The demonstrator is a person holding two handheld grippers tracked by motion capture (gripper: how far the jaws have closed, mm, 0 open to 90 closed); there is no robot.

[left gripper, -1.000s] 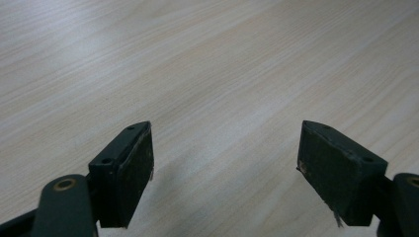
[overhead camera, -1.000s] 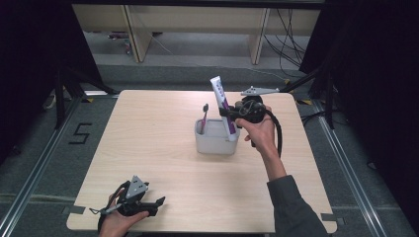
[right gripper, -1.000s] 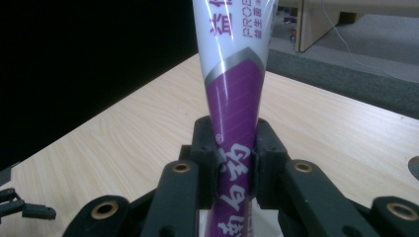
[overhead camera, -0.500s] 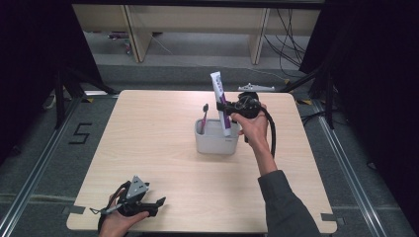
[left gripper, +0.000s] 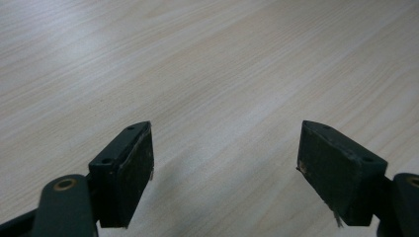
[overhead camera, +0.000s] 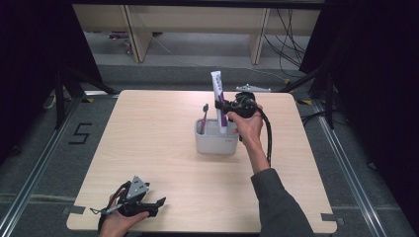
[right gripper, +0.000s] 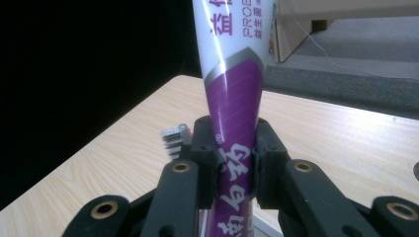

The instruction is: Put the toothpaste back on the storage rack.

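A white and purple toothpaste tube (overhead camera: 219, 97) stands upright with its lower end inside a grey cup (overhead camera: 216, 142) at the table's middle. My right gripper (overhead camera: 228, 107) is shut on the tube; in the right gripper view both jaws clamp its purple part (right gripper: 236, 148). A toothbrush (overhead camera: 204, 116) leans in the cup's left side, its bristles (right gripper: 172, 138) showing just left of the jaws. My left gripper (overhead camera: 157, 203) rests at the table's front left edge, open; its view has bare wood between the pads (left gripper: 129, 170).
The wooden table (overhead camera: 158, 128) has free room all round the cup. Shelving legs and cables stand on the floor beyond the far edge. A dark cable (overhead camera: 269, 136) hangs from my right gripper along the forearm.
My right gripper has carried the toothpaste tube left and down, so its lower end now sits in the cup. The left gripper has stayed put.
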